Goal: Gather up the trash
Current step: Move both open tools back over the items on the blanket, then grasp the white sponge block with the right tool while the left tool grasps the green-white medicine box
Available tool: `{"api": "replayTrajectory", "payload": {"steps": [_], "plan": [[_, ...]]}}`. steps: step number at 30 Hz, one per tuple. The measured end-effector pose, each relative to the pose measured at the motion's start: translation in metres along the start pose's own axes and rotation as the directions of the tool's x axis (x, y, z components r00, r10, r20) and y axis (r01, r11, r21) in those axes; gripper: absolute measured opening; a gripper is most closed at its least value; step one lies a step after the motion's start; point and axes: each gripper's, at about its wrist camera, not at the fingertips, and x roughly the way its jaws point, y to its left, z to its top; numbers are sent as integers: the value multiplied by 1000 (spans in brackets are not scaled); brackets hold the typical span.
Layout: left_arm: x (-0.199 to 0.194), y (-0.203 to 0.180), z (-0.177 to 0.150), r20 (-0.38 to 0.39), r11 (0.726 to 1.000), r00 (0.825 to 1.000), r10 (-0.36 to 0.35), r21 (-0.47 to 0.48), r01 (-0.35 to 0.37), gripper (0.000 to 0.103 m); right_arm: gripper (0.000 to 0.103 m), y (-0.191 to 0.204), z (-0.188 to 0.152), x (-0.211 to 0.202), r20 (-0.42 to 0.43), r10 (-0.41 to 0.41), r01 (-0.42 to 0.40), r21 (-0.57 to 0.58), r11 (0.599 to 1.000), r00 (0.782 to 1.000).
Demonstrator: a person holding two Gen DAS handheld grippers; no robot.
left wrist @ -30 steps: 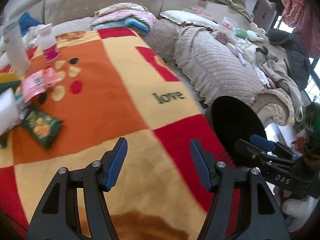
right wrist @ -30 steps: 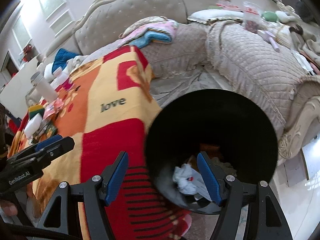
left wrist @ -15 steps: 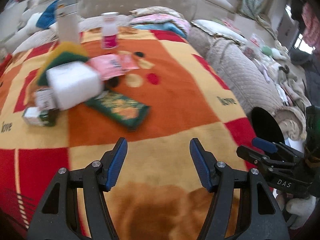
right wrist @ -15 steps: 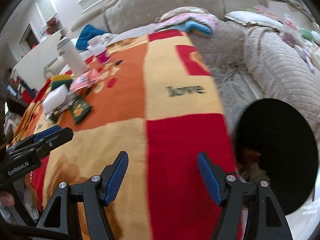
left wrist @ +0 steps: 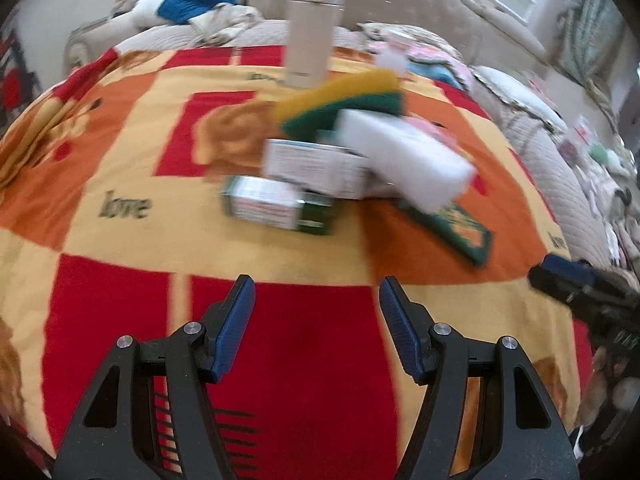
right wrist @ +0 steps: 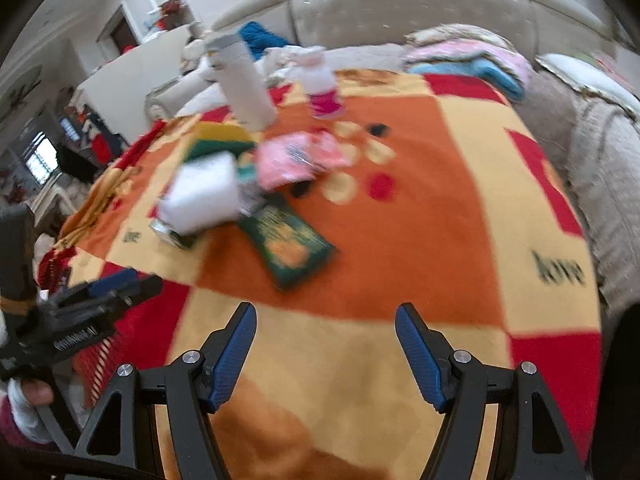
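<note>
A heap of litter lies on the red, orange and yellow blanket [left wrist: 120, 168]: a green snack packet [right wrist: 290, 238] [left wrist: 456, 230], a white block [left wrist: 404, 160] [right wrist: 200, 192], two small cartons [left wrist: 278, 204], a pink wrapper [right wrist: 296, 158] and a yellow-green sponge [left wrist: 344, 102]. My left gripper [left wrist: 316, 320] is open and empty, short of the cartons. My right gripper [right wrist: 326, 344] is open and empty, short of the green packet. Each gripper shows at the edge of the other's view.
A tall white bottle [left wrist: 312, 32] [right wrist: 244, 80] and a small white bottle with a pink label [right wrist: 322, 80] stand at the blanket's far side. A beige tufted sofa [right wrist: 420, 4] with folded cloths [right wrist: 472, 56] surrounds the table. The black bin's edge [right wrist: 624, 392] shows at the right.
Both grippers have swung left, away from the black bin and toward the heap of litter. The bin has almost left both views. Both stayed open and empty.
</note>
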Motion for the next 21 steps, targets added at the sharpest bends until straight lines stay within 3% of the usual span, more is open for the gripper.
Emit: {"api": "replayTrajectory", "payload": {"steps": [7,12,13,14,15,21], "plan": [[2,48,5,-8,996,1000,21,-81,-22,64,76,50,55,19,35,82,-79,-79,994,996],[4,62,7,-12,995,1000,24,-99,-25,64,76,71,81,58,-25,78,-81,-110,991,997],[5,64,8,-14,994,1000,23,-103,-24,64,74,74,83,69,-50,87,-92,-110,990,995],[6,66,8,-15,994,1000,22,-108,-24,64,60,75,83,75,-61,90,-97,-112,989,994],[7,68,10,-16,994,1000,22,-111,-23,64,54,75,82,78,-64,96,-103,-118,988,993],[14,76,20,-7,992,1000,6,-129,-6,64,54,73,59,64,-41,105,-110,-157,981,994]]}}
